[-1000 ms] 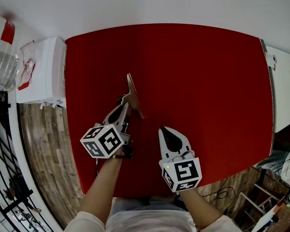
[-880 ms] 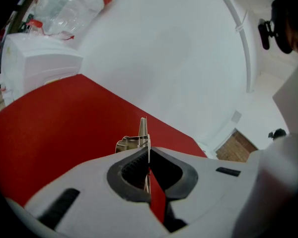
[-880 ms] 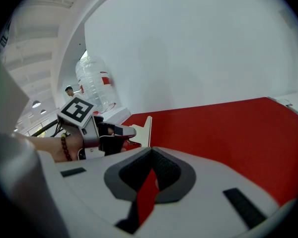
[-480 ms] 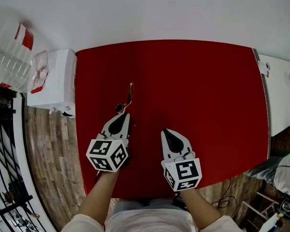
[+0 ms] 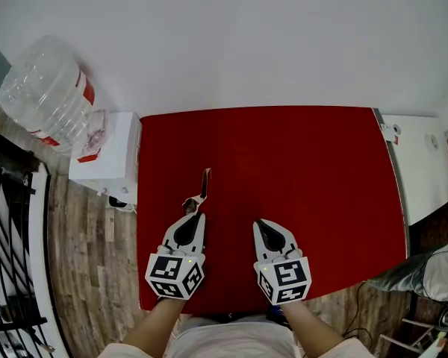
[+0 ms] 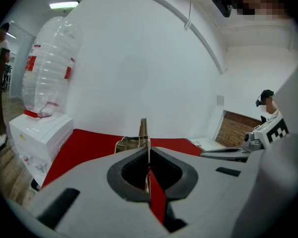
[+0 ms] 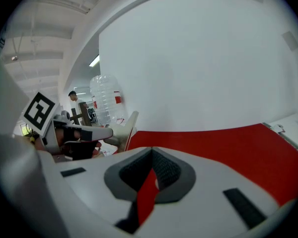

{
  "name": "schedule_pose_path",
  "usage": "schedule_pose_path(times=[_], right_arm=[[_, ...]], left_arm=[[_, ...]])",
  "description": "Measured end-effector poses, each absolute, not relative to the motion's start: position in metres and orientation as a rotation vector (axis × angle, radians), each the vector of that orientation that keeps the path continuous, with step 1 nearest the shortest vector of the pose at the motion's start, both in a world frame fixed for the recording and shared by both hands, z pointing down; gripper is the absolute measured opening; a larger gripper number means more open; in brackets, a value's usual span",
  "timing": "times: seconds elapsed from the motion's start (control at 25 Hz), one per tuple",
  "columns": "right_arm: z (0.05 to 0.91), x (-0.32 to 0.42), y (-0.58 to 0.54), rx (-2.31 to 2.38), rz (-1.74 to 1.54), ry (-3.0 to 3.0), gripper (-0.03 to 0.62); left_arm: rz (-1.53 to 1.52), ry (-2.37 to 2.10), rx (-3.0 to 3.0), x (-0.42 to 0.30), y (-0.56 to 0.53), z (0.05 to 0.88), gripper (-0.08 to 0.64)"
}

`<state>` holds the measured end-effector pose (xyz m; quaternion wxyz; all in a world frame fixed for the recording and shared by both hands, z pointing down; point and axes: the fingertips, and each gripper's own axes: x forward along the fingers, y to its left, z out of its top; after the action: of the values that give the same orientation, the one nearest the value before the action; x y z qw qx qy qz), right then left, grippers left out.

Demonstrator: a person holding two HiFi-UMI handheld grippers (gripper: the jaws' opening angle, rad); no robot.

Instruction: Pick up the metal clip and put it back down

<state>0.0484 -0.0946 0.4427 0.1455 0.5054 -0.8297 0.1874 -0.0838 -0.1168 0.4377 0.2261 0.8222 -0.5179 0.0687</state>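
The metal clip (image 5: 204, 185) is a thin steel piece, seen edge-on above the left part of the red table (image 5: 306, 170). My left gripper (image 5: 197, 215) is shut on the clip's near end. In the left gripper view the clip (image 6: 143, 130) sticks up straight from between the closed jaws of the left gripper (image 6: 146, 150). Whether the clip touches the table I cannot tell. My right gripper (image 5: 259, 223) hovers beside it, to the right, shut and holding nothing. The right gripper view shows the right gripper (image 7: 151, 150) with its jaws together and the clip (image 7: 129, 125) off to the left.
A large clear water bottle (image 5: 48, 95) stands on a white dispenser (image 5: 108, 155) left of the table. A white cabinet (image 5: 422, 162) adjoins the table's right edge. A white wall runs behind. Wooden floor (image 5: 89, 252) shows at the left.
The clip has turned from a tilted, broad-side pose to edge-on. Both grippers now sit lower in the head view, near the table's front edge, and the view takes in more wall.
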Motion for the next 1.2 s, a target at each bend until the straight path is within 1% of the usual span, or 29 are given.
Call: schedule_pose_path(times=[0.24, 0.56, 1.2], right_arm=[[0.405, 0.044, -0.074, 1.456, 0.485, -2.416, 0.006], [0.377, 0.035, -0.029, 1.435, 0.467, -2.45, 0.006], [0.365, 0.012, -0.002, 1.417, 0.452, -2.493, 0.006]], left_arm=[[0.191, -1.5, 2.298, -0.094, -0.082, 0.4, 0.008], [0.158, -1.53, 2.286, -0.103, -0.024, 0.375, 0.008], [0.114, -1.561, 2.309, -0.113, 0.007, 0.356, 0.008]])
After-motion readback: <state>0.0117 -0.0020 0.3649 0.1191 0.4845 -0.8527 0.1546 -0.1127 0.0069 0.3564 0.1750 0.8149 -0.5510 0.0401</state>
